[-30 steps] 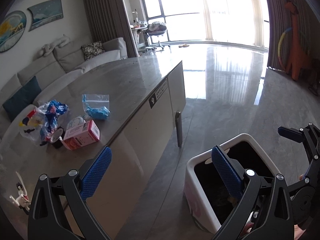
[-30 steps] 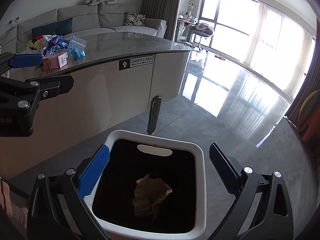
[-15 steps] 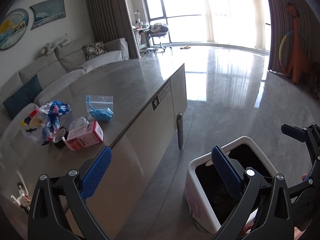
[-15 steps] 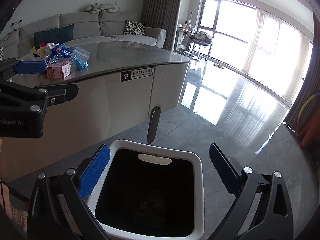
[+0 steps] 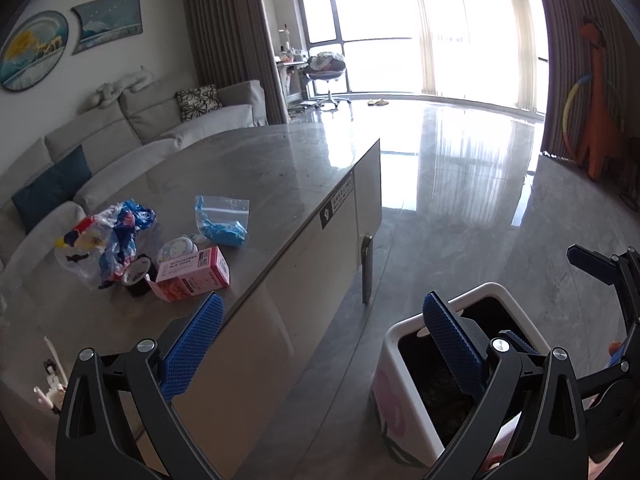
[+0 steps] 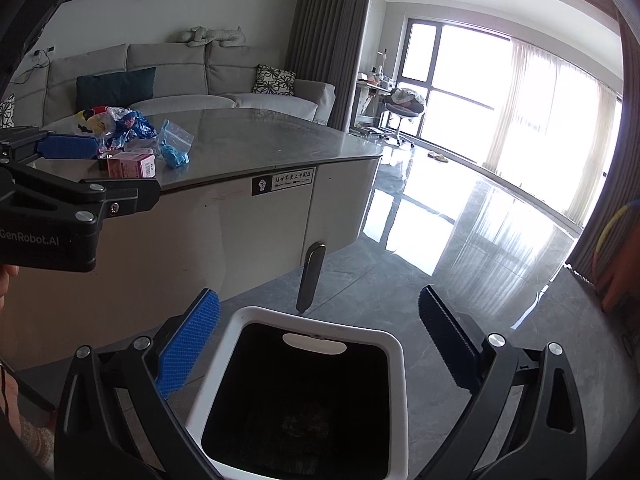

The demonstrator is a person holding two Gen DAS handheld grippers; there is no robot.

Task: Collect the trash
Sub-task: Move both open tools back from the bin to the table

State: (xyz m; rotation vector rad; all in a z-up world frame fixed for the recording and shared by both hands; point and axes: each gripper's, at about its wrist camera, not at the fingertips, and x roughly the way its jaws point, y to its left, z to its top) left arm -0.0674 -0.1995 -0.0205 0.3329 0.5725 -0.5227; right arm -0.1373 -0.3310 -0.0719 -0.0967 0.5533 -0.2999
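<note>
Trash lies on the grey table (image 5: 256,168): a pink box (image 5: 194,274), a blue zip bag (image 5: 222,220), a crumpled printed plastic bag (image 5: 108,240), a black cup (image 5: 136,276) and a round white lid (image 5: 180,248). My left gripper (image 5: 322,350) hangs open and empty over the table's edge. On the floor beside it stands a white bin (image 6: 394,344) with a dark liner. A faint brown wad (image 6: 304,424) lies at its bottom. My right gripper (image 6: 318,344) is open and empty above the bin. The pink box (image 6: 130,164) and blue bag (image 6: 174,148) also show in the right wrist view.
The left gripper's blue pad (image 6: 68,147) reaches in front of the table's trash. A grey sofa (image 5: 140,132) runs behind the table. A metal table leg (image 6: 310,276) stands just beyond the bin. Glossy floor (image 5: 460,208) stretches to the windows. An orange dinosaur toy (image 5: 600,100) stands far right.
The brown wad seen high in the bin has dropped to its dark bottom. Both grippers have risen and tilted up, so the bin sits lower in both views.
</note>
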